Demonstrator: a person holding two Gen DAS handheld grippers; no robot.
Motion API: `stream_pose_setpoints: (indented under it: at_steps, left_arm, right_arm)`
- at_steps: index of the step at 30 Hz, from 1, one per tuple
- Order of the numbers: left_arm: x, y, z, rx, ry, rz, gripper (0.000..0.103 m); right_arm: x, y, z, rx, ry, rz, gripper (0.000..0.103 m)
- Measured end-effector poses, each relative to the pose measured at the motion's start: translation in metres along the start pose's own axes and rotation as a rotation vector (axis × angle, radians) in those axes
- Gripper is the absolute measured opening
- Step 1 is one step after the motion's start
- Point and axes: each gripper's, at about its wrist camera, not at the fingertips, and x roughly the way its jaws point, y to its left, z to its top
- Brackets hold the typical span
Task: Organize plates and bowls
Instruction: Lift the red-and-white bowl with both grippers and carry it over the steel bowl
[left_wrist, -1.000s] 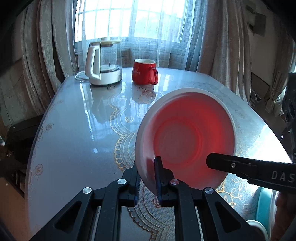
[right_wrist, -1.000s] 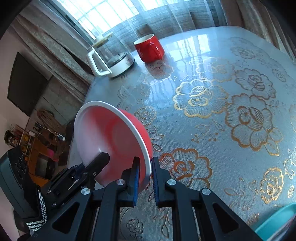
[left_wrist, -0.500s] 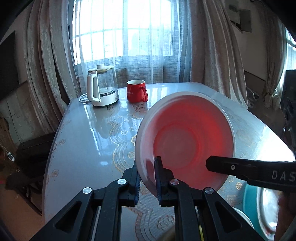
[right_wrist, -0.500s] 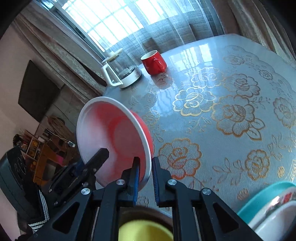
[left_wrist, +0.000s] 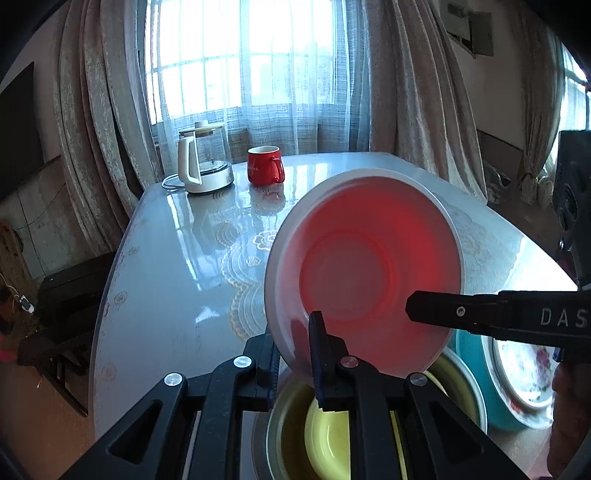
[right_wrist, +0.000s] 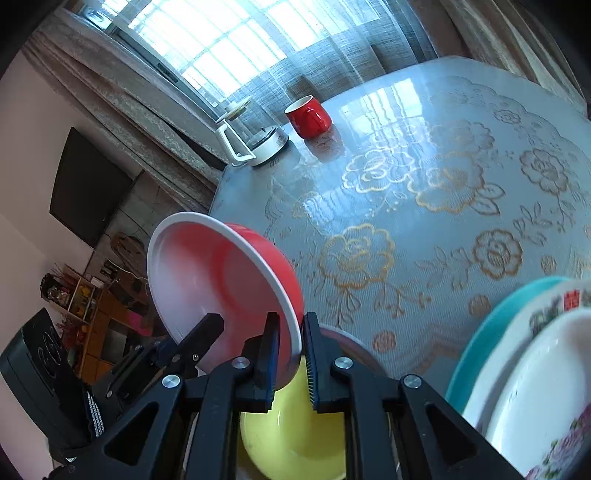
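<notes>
Now up off the table (left_wrist: 177, 295), tipped on edge with the hollow facing the near edge: red bowl (left_wrist: 364, 273), white at the rim, pink-red inside. Pinched on its lower rim by the left gripper (left_wrist: 295, 354), one finger inside the wall, one outside; pinched likewise a little way round the same rim by the right gripper (right_wrist: 290, 354), jaws pressed tight on the thin lip. Directly beneath, near the table's front edge, a yellow bowl (right_wrist: 291, 424) nested in a larger dish, likely the stack being aimed for. Just beside that, toward the front right corner, a teal plate (right_wrist: 476, 343) under a flowered plate (right_wrist: 535, 373). Far back by the window edge, well apart, a kettle (left_wrist: 201, 162) and a red mug (left_wrist: 264, 170). Probably light plastic, stiff but slick; thin rim the only real purchase, so two opposed pinches sensible. Risk of swivelling or slipping between the pads if tilted further; best levelled before lowering into the yellow one.
</notes>
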Motion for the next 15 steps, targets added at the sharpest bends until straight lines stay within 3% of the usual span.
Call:
stream_pose_setpoints:
  at_steps: [15]
  left_arm:
    - [-0.018,-0.006,-0.030,0.000,0.027,0.010,0.015]
  right_arm:
    - [-0.011,0.000,-0.034,0.010,0.019,0.003,0.015]
